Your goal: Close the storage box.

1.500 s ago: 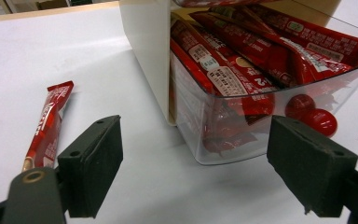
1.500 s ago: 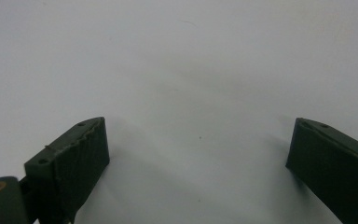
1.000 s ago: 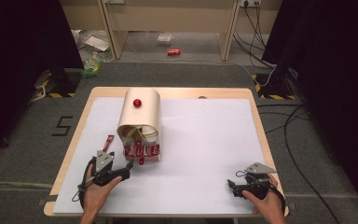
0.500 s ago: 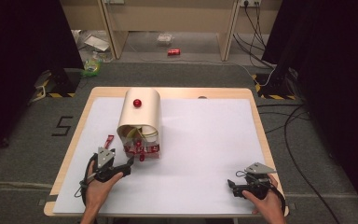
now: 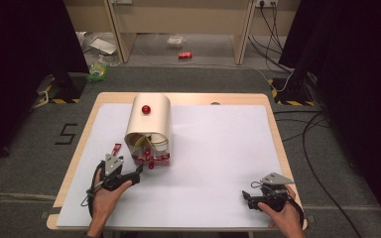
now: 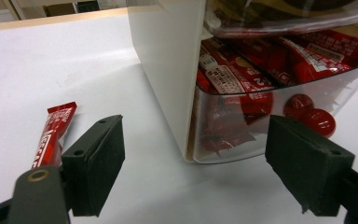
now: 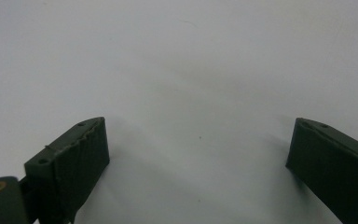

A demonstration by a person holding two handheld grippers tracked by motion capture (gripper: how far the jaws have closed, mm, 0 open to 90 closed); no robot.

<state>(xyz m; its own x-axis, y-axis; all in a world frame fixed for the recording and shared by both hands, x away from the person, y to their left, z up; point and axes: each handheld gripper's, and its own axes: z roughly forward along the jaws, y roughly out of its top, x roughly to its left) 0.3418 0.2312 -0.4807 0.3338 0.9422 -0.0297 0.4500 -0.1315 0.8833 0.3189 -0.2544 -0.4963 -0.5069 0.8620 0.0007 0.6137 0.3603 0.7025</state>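
Candy dispenser (image 5: 149, 130) stands at the table's (image 5: 218, 163) left, its clear tray of red wrapped bars just ahead of your left gripper (image 6: 193, 165), jaws wide and empty. One red candy bar (image 6: 52, 134) lies beside the left jaw. Your right gripper (image 7: 198, 161) rests near the table's front edge, jaws wide, holding nothing.

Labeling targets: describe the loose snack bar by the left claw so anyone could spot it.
Find the cream bread-bin-shaped box on the white table. Left of its clear drawer front lies a red bar, flat on the table: the only wrapper outside the box.
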